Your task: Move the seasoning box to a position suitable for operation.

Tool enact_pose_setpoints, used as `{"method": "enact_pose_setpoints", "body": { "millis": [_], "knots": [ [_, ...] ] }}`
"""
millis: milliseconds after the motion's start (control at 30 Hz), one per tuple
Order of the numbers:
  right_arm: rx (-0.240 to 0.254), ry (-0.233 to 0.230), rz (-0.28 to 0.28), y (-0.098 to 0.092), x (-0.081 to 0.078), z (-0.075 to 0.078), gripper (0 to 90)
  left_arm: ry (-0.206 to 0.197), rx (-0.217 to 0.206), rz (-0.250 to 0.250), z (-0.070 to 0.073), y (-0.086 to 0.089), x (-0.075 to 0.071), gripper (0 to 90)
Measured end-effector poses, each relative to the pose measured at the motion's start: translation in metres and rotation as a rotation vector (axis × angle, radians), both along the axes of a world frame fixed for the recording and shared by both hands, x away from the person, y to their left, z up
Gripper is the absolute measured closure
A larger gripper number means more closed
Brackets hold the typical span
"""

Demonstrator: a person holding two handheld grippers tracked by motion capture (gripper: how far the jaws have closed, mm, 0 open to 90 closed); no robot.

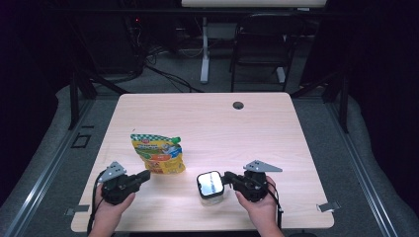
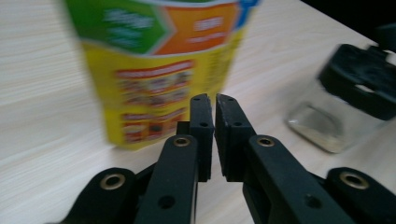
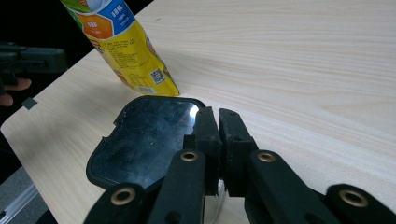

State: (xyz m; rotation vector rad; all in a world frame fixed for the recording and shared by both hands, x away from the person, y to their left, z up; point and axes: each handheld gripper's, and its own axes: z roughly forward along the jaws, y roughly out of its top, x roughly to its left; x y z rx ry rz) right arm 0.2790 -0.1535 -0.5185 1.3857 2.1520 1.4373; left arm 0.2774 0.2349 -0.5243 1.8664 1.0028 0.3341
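Note:
A yellow and green snack bag (image 1: 158, 153) stands on the table left of centre, blurred in the left gripper view (image 2: 163, 70) and seen again in the right gripper view (image 3: 126, 46). A clear container (image 1: 212, 196) with a glossy black lid (image 1: 210, 183) stands near the front edge. My right gripper (image 1: 226, 178) reaches the lid's right edge; its jaws (image 3: 214, 115) are shut, seemingly pinching the rim of the lid (image 3: 144, 140). My left gripper (image 1: 145, 176) points at the bag's lower corner, shut (image 2: 214, 100) with nothing between its jaws, a short way from the bag.
The wooden table (image 1: 257, 133) has a round cable hole (image 1: 238, 105) at the back. The container (image 2: 322, 126) and its lid (image 2: 364, 84) lie to the right in the left gripper view. A chair (image 1: 262, 44) and a desk leg stand on the floor beyond.

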Motion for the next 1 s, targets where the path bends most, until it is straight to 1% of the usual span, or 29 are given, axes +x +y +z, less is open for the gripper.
{"method": "enact_pose_setpoints", "body": {
  "millis": [33, 100, 133, 167, 233, 300, 333, 367, 400, 500, 533, 600, 700, 767, 800, 833, 867, 900, 967, 1000],
  "knots": [
    [-0.002, 0.003, 0.005, -0.001, 0.0, 0.0, 87.5, 0.0, 0.002, -0.028, 0.001, -0.006, -0.001, 87.3],
    [0.014, 0.006, 0.0, 0.0, 0.0, 0.0, 87.4, 0.005, -0.002, -0.067, 0.001, -0.019, -0.004, 89.8],
    [0.016, 0.006, 0.002, -0.001, 0.001, -0.001, 87.4, 0.013, 0.005, -0.093, 0.002, -0.023, -0.004, 90.0],
    [0.018, 0.007, 0.001, -0.001, 0.001, -0.001, 87.4, 0.013, 0.006, -0.106, 0.001, -0.028, -0.005, 90.0],
    [0.021, 0.009, -0.002, -0.001, 0.0, -0.001, 87.4, 0.026, 0.002, -0.136, 0.0, -0.036, -0.005, 90.0],
    [0.017, 0.006, 0.001, -0.001, 0.001, -0.001, 87.4, 0.034, -0.017, -0.146, -0.001, -0.042, -0.005, 90.0],
    [0.018, 0.006, 0.001, -0.001, 0.001, -0.001, 87.4, 0.033, -0.01, -0.156, -0.001, -0.043, -0.005, 90.0],
    [0.02, 0.007, -0.002, -0.001, 0.0, -0.001, 87.4, 0.038, -0.022, -0.16, -0.001, -0.046, -0.005, 90.0],
    [0.018, 0.006, -0.001, -0.001, 0.0, -0.001, 87.4, 0.036, -0.023, -0.166, -0.001, -0.047, -0.005, 90.0],
    [-0.005, -0.01, 0.002, 0.0, -0.001, 0.0, 87.4, 0.058, -0.037, -0.192, -0.002, -0.053, -0.006, 90.0],
    [-0.01, -0.013, 0.004, 0.0, -0.001, 0.0, 87.4, 0.06, -0.042, -0.197, -0.003, -0.056, -0.006, 90.0],
    [-0.01, -0.01, 0.003, 0.0, -0.001, 0.0, 87.4, 0.068, -0.027, -0.213, -0.004, -0.062, -0.007, 90.0],
    [-0.007, -0.011, 0.002, 0.0, 0.0, 0.0, 87.4, 0.077, -0.027, -0.237, -0.007, -0.071, -0.008, 90.0],
    [-0.011, -0.014, 0.0, 0.001, 0.0, 0.0, 87.4, 0.076, -0.015, -0.252, -0.007, -0.077, -0.009, 90.0],
    [-0.012, -0.014, 0.001, 0.001, 0.0, 0.0, 87.4, 0.077, -0.021, -0.259, -0.008, -0.08, -0.01, 90.0],
    [-0.015, -0.014, 0.003, 0.0, 0.0, 0.0, 87.4, 0.076, -0.014, -0.264, -0.009, -0.082, -0.01, 90.0],
    [-0.01, -0.013, 0.001, 0.0, 0.0, 0.0, 87.4, 0.078, -0.004, -0.273, -0.009, -0.084, -0.011, 90.0],
    [-0.009, -0.013, 0.001, 0.0, 0.0, 0.0, 87.4, 0.08, -0.008, -0.285, -0.01, -0.085, -0.012, 90.0],
    [-0.009, -0.018, 0.001, 0.001, -0.001, 0.0, 87.4, 0.084, -0.004, -0.296, -0.011, -0.088, -0.013, 90.0],
    [-0.015, -0.018, 0.0, 0.001, -0.001, 0.0, 87.4, 0.086, 0.007, -0.299, -0.012, -0.089, -0.014, 90.0]
  ]
}}
